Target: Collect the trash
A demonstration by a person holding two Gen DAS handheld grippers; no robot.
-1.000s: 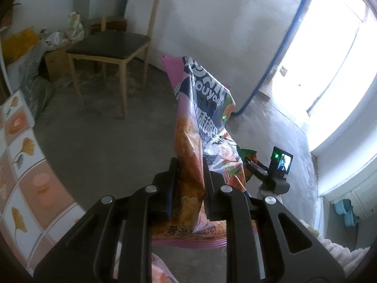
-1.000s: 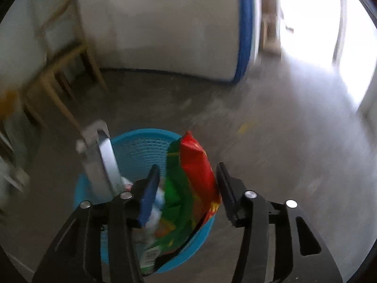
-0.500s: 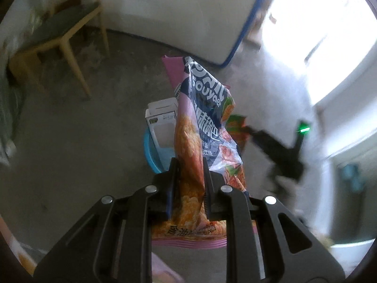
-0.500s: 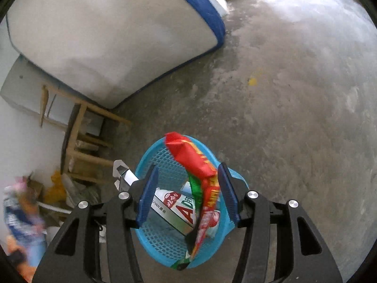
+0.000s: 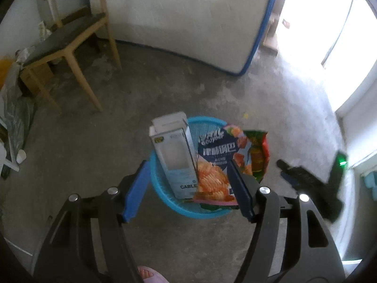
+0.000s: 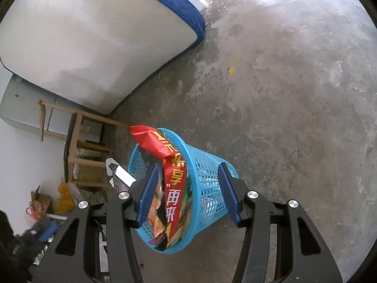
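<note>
Left gripper (image 5: 188, 186) opening, navy crisp packet (image 5: 215, 165) loose between its jaws in the blue mesh basket (image 5: 207, 213) just ahead; right gripper (image 6: 188, 189) apart around a red wrapper (image 6: 170, 176) (light, crinkly, slippery: best pinched at an edge).

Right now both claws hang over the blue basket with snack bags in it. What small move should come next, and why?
Probably lift the left claw straight up and away. Its jaws are opening and no pad presses on the navy and orange snack bag, which sits in the blue basket beside the grey box. The right claw stands open too, around the red bag draped over the rim.
</note>
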